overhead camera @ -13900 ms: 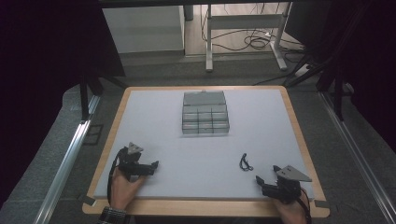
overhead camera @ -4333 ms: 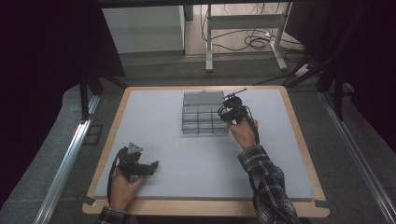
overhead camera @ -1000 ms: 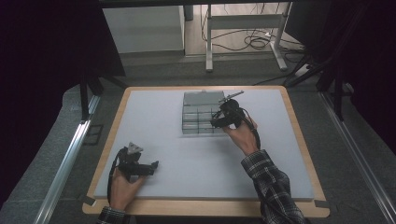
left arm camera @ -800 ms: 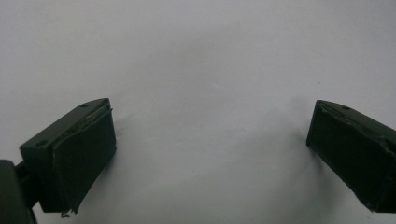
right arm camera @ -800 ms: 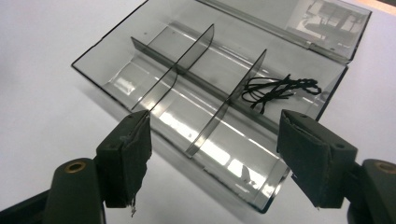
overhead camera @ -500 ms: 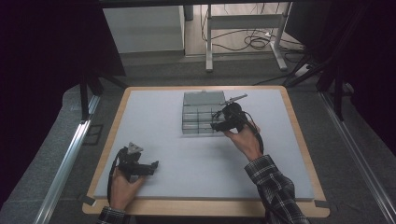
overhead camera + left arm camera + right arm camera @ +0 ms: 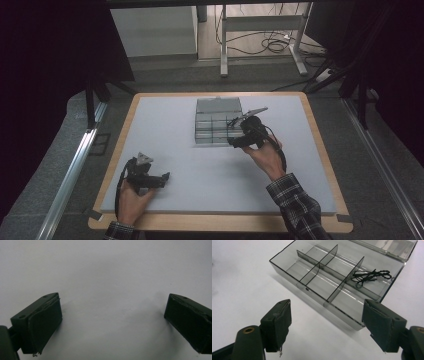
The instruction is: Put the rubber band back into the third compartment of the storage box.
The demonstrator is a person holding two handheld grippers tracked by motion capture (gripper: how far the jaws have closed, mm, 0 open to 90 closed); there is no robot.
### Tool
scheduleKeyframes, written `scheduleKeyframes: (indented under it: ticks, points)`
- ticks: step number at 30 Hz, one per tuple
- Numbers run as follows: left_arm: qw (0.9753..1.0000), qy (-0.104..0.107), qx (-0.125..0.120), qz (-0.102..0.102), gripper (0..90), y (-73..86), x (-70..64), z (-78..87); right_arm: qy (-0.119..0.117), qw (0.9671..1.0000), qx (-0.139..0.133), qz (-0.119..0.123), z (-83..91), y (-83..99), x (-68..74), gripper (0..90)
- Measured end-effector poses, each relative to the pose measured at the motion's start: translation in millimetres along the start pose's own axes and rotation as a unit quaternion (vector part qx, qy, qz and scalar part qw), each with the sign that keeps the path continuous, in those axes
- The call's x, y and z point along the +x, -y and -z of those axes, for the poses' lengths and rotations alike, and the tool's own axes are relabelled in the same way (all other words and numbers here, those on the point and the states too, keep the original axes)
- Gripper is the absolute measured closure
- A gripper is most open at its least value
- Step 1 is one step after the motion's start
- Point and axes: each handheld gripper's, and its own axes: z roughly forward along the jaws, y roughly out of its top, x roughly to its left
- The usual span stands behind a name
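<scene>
Your right gripper [image 7: 325, 327] jaws wide and empty, just short of the box [image 7: 317, 282], black cord [image 7: 370, 276] in its far compartment, your left gripper [image 7: 111, 322] wide over bare table [image 7: 107, 270]

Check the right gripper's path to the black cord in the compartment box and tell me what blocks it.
The box's near wall and a cross divider stand between the open right gripper and the black cord, which lies in a far compartment of the compartment box. From above, nothing visible covers it; the lid is folded back.
</scene>
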Motion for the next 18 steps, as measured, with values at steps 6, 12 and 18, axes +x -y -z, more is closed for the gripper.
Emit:
scheduleKeyframes:
  ticks: [6, 12, 18]
  points:
    - [1.0, 0.0, 0.001, -0.002, 1.3, 0.0, 0.2, 0.3, 0.008, 0.9999, -0.001, 0.013, 6.3, 8.1, 2.8, 20.5]
    - [1.0, -0.001, 0.001, -0.002, 1.3, 0.0, 0.2, 0.3, 0.004, 0.9999, 0.0, 0.01, 7.1, 18.4, 3.5, 18.4]
    - [1.0, -0.001, 0.001, -0.002, 1.4, 0.0, 0.1, 0.4, 0.01, 0.9999, 0.001, 0.006, 6.5, 28.8, 1.0, 16.3]
